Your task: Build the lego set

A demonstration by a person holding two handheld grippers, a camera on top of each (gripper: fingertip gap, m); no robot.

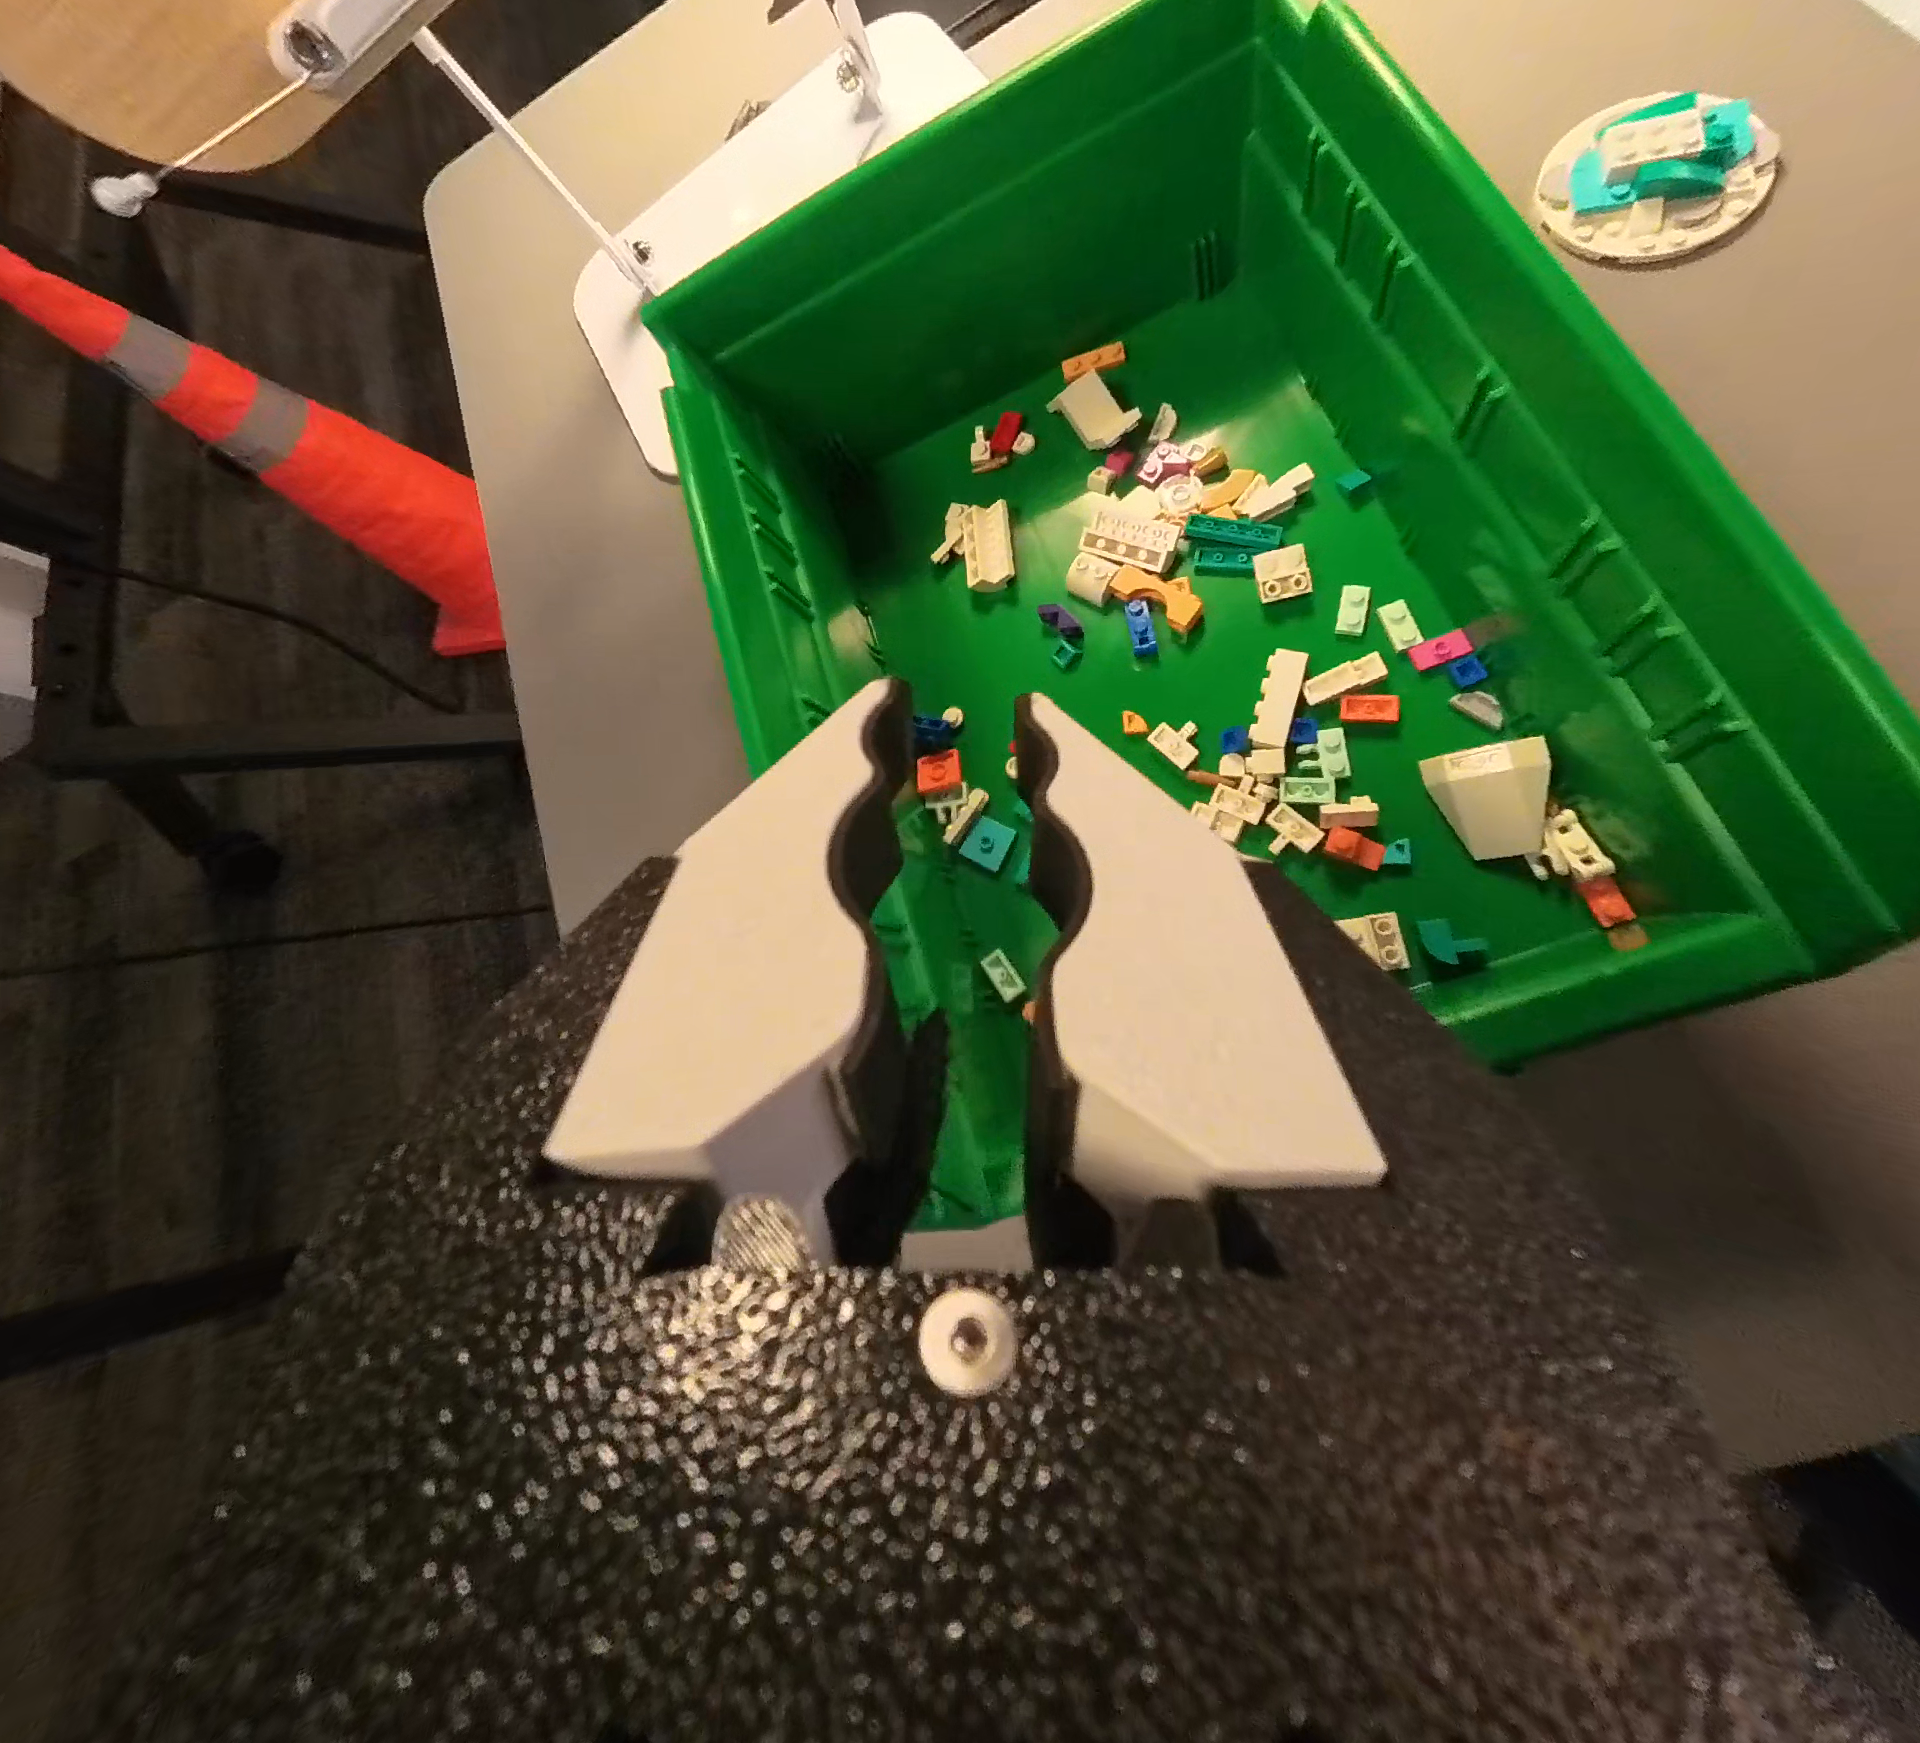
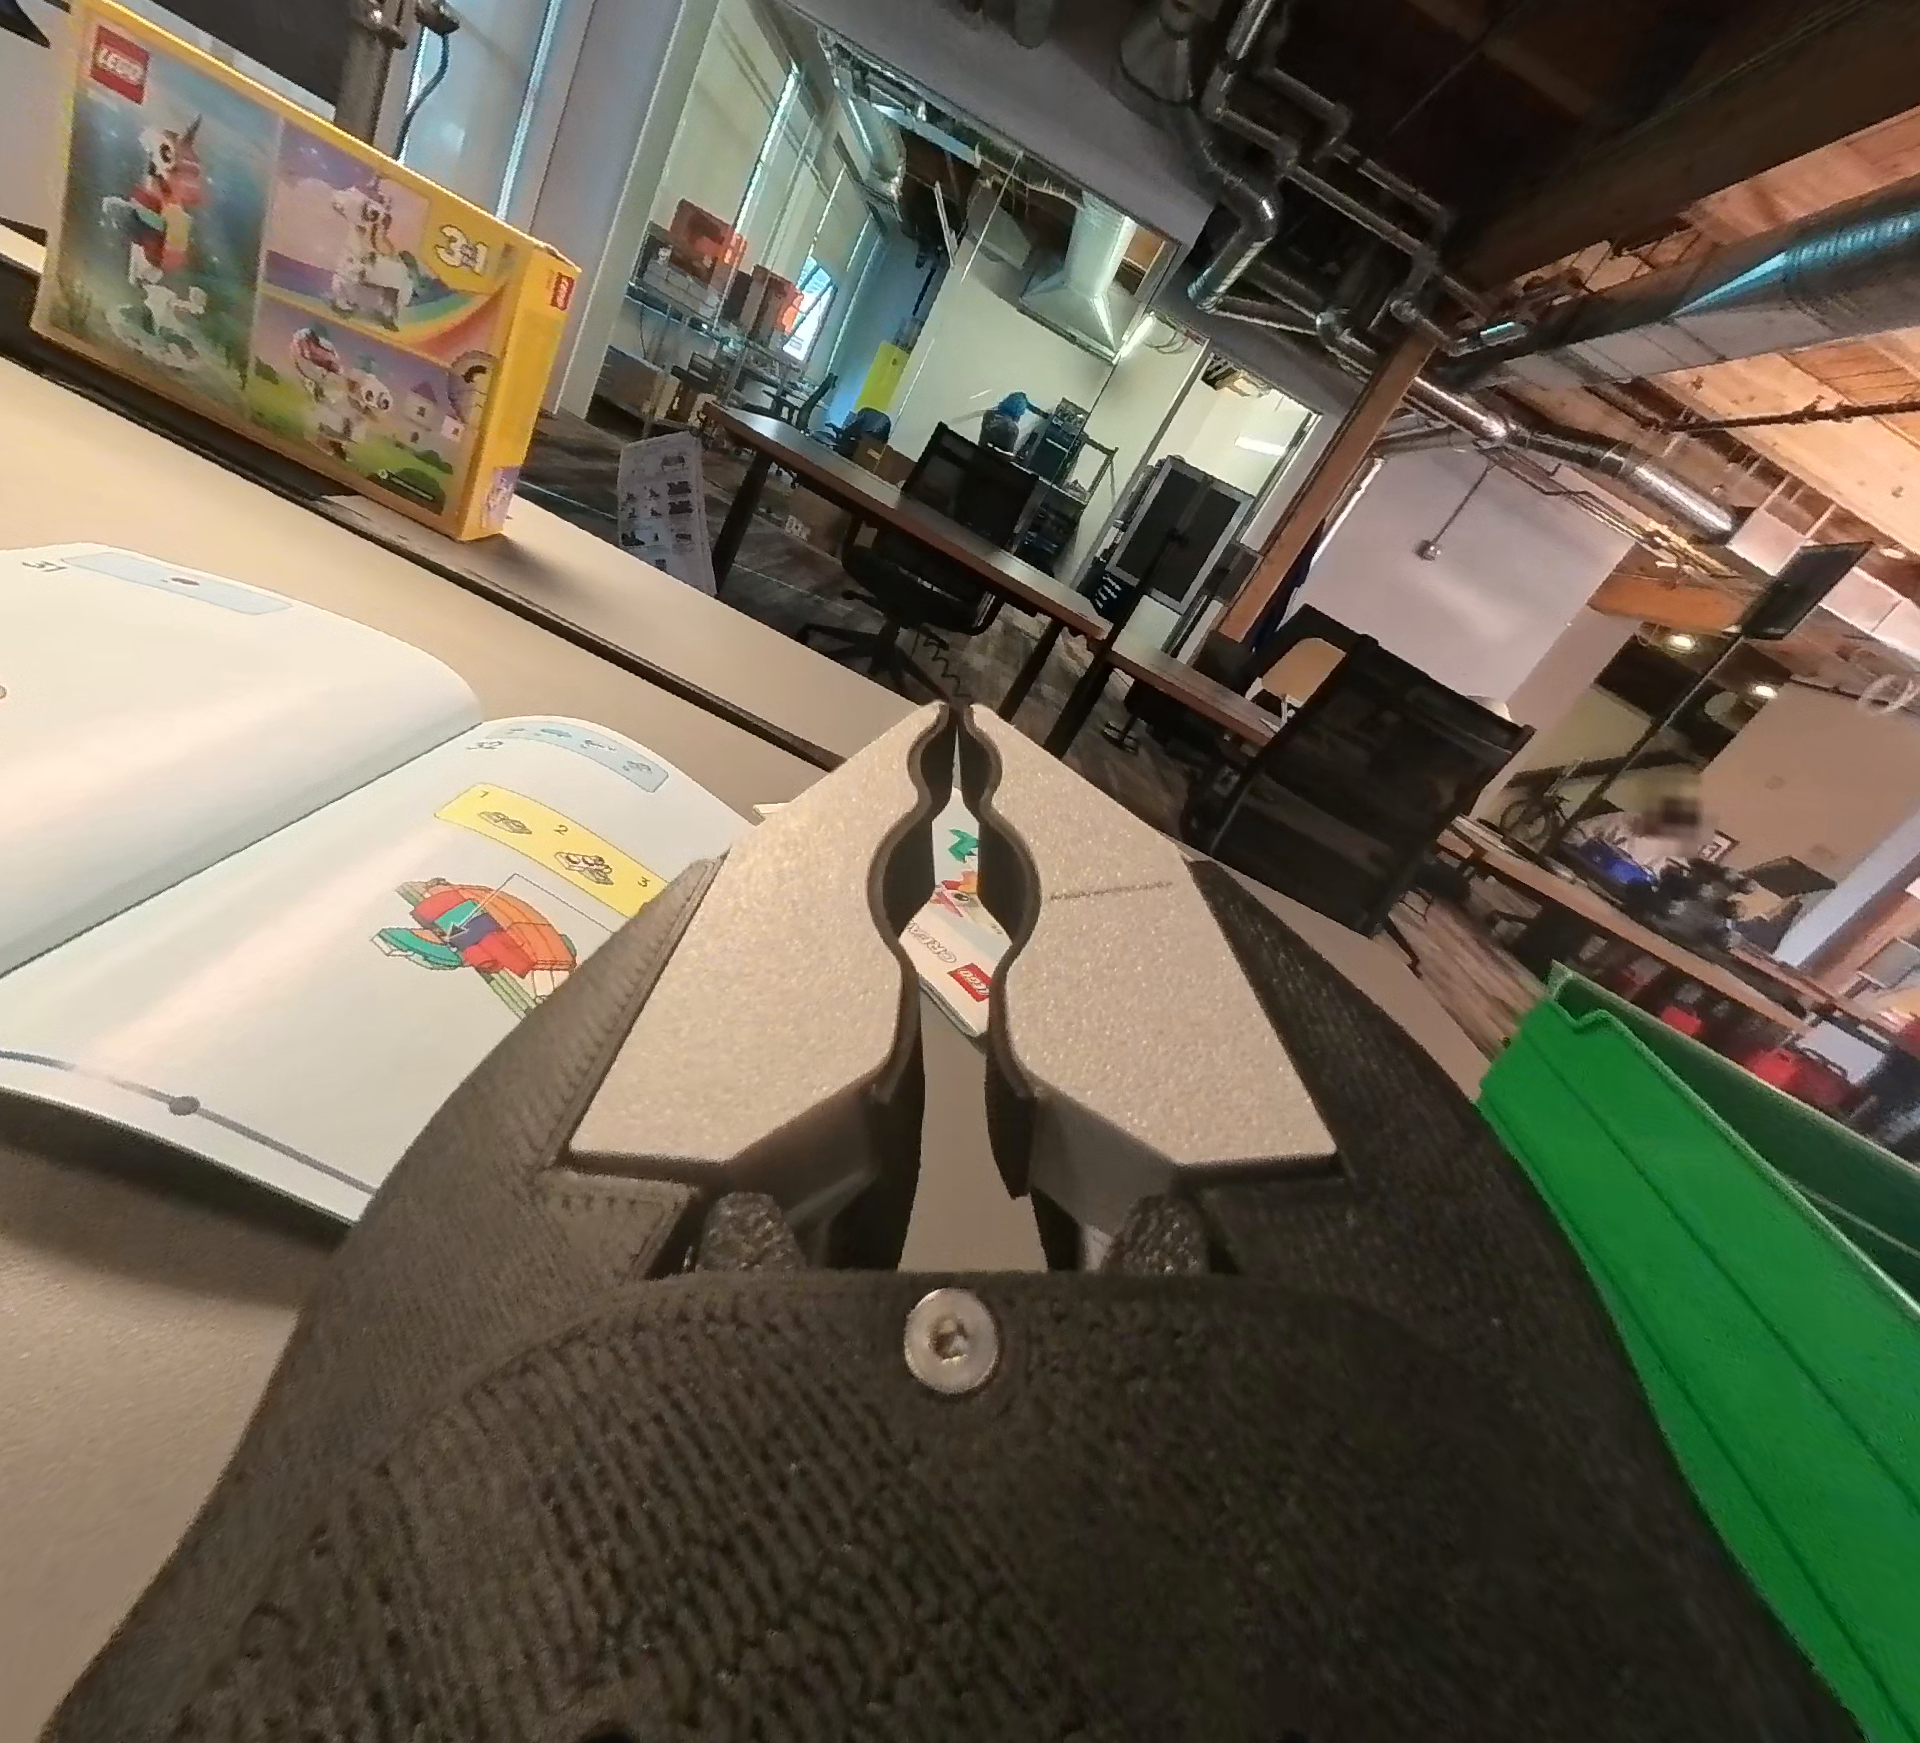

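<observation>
A green bin (image 1: 966, 239) on the beige table holds many small loose lego pieces (image 1: 1236, 613) of several colours, among them a large cream funnel-shaped piece (image 1: 1481, 794). My left gripper (image 1: 961, 706) hangs over the bin's near left corner, open a little and empty. To the right of the bin lies a round cream plate with teal and white bricks built on it (image 1: 1657, 171). My right gripper (image 2: 958, 725) rests low over the table, shut and empty, beside the open instruction booklet (image 2: 260, 862). The bin's green wall (image 2: 1704, 1205) shows at the right in the right wrist view.
A yellow lego box (image 2: 301, 280) stands at the table's far edge. A white lamp base (image 1: 769, 166) with thin rods sits behind the bin. An orange cone (image 1: 312, 446) lies on the dark floor to the left. Office tables and chairs stand beyond. About 60 cm separates my left fingertips from my right. The white lamp base (image 1: 769, 166) sits 40 cm or so from the ends of my left fingers.
</observation>
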